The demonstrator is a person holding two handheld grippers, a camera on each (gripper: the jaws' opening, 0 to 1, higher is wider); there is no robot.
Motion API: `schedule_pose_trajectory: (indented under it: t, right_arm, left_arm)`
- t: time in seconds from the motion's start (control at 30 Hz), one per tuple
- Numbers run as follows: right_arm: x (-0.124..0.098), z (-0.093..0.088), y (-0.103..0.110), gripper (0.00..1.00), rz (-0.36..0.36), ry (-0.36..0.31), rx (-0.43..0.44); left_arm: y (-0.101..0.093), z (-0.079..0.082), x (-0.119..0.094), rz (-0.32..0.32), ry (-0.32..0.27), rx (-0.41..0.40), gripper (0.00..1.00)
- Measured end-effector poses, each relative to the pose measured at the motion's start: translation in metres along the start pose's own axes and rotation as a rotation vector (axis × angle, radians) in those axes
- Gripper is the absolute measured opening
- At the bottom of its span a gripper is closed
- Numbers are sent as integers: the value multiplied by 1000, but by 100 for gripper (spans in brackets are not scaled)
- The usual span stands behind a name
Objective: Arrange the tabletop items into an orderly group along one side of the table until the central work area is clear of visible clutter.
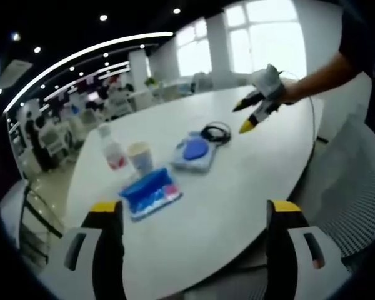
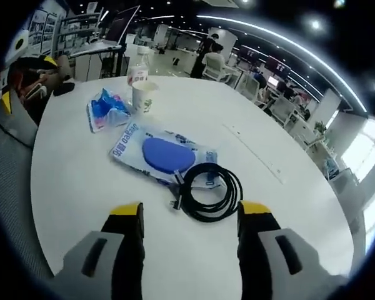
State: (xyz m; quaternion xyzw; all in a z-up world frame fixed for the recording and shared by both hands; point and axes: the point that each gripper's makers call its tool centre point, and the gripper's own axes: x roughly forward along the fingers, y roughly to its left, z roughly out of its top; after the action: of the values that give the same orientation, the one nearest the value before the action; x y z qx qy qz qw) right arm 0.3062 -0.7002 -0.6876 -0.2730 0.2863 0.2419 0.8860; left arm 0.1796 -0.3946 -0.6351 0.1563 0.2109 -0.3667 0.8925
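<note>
On the white table (image 1: 250,181) lie a blue tissue pack (image 1: 150,192), a paper cup (image 1: 140,156), a small bottle (image 1: 112,150), a clear packet holding a blue mouse (image 1: 195,152) and a coiled black cable (image 1: 215,132). My left gripper (image 1: 195,209) stands open at the near edge, short of the tissue pack. Across the table, a hand holds my right gripper (image 1: 242,117) open above the surface. In the right gripper view, that gripper (image 2: 190,212) hovers open just before the cable (image 2: 209,190). Beyond it lie the mouse packet (image 2: 165,153), tissue pack (image 2: 106,109), cup (image 2: 144,95) and bottle (image 2: 136,74).
A white mesh chair (image 1: 356,181) stands at the table's right edge in the left gripper view. Bare table surface (image 2: 281,206) stretches to the right of the cable. The left gripper (image 2: 25,80) shows at the far left rim. Office desks and seated people fill the background.
</note>
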Motion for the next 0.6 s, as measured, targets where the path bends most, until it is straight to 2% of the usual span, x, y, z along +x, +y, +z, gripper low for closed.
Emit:
schedule_pose_trajectory:
  t: [0.33,0.6]
  right_arm:
    - [17,-1,-5,42,-7,19,24]
    - [29,-2,-3,37,1,35,18]
  left_arm:
    - [-1,-3,0,-9,18,-3,89]
    - [0,-5,0,-6,28,-4,88]
